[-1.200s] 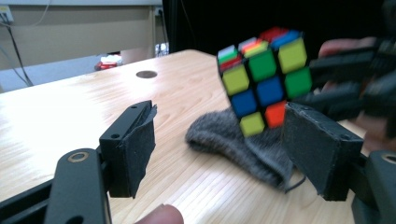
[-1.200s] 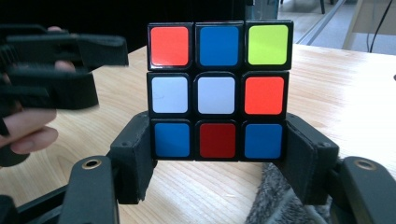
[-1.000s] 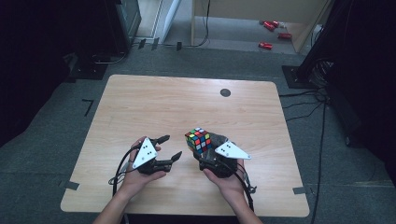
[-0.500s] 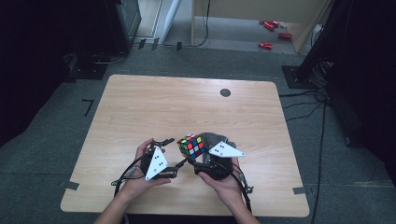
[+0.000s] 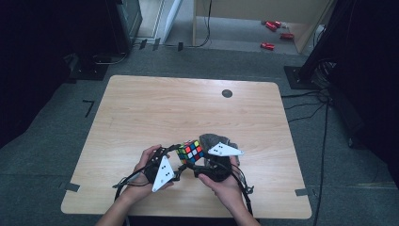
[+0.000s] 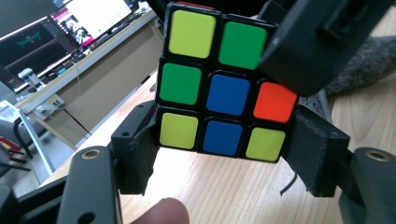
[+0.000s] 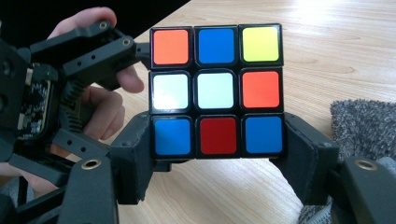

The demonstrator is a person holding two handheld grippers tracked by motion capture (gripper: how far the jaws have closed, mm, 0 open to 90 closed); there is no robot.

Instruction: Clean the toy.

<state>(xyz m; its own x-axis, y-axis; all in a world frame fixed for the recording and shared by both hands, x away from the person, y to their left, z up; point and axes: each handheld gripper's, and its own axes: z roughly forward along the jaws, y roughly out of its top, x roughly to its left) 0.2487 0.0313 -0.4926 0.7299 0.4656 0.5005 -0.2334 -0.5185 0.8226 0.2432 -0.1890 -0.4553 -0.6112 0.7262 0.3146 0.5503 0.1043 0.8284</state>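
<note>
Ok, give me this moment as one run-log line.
left gripper: shut on cube bottom layer | right gripper: shut on cube | cube: above table

Left gripper [image 6: 223, 154] jaws just closed onto bottom layer of colour cube [image 6: 224, 84], other gripper's jaw [image 6: 317, 42] clamping top right, wooden table [image 6: 224, 191] below.

Count: one puzzle cube [image 5: 190, 152], one grey cloth [image 5: 214, 140], two grippers — left [image 5: 178, 155], right [image 5: 194, 165] — on one counter [image 5: 188, 108].
</note>
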